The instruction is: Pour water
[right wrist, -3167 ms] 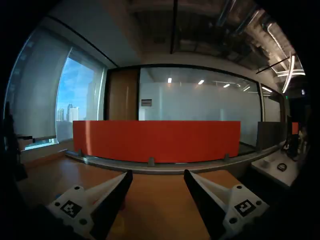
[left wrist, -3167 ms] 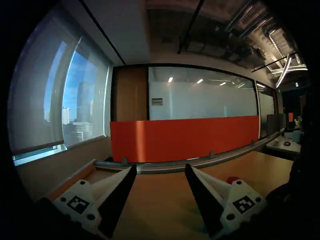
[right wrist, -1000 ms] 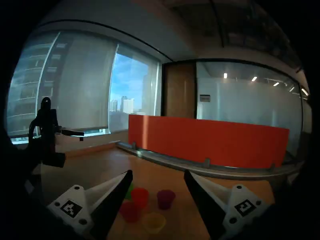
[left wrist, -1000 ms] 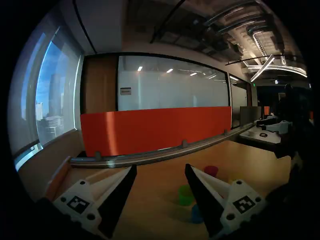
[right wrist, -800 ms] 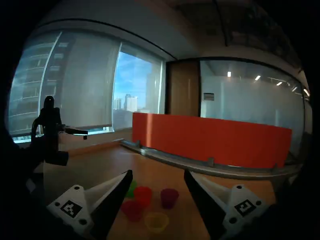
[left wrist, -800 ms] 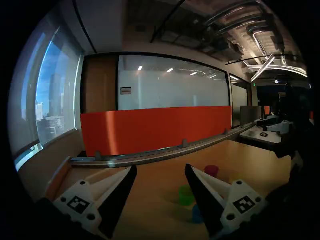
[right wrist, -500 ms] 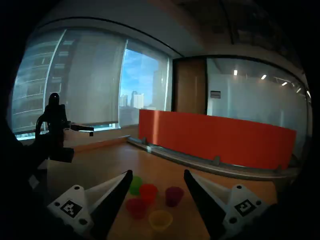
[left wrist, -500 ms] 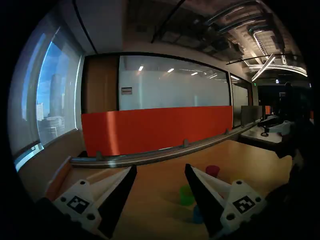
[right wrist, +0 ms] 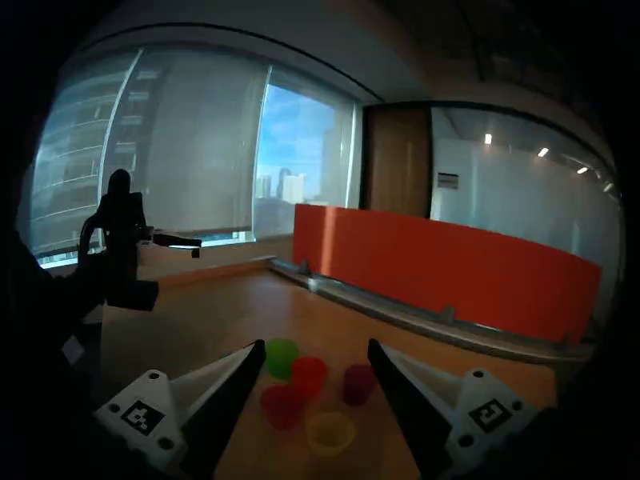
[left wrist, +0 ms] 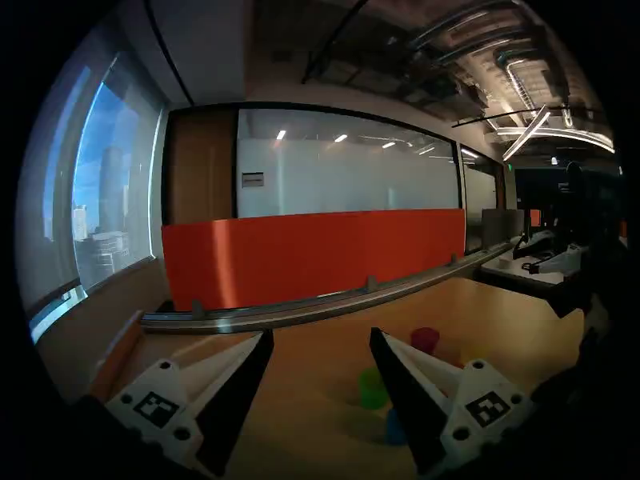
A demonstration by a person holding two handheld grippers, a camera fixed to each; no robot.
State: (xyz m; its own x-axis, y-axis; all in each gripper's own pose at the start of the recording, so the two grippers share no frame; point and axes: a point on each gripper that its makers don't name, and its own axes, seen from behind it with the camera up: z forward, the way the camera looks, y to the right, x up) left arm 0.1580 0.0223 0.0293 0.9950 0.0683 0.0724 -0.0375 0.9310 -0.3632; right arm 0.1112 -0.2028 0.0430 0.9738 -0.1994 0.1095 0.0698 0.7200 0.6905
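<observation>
Swung toward the window [right wrist: 300, 176], bringing the coloured cups [right wrist: 308, 374] in the middle of the table [right wrist: 208, 312] before the spread, empty right gripper [right wrist: 316, 344], with left gripper [left wrist: 321, 331] equally released: pouring not begun.

The table [right wrist: 216, 320] is smooth wood, the cups [right wrist: 308, 374] plastic, the partition [right wrist: 448, 272] matt.

You are facing a cluster of cups [right wrist: 308, 376] sitting on the tabletop [right wrist: 224, 320], a partition [right wrist: 448, 272] standing behind them.
</observation>
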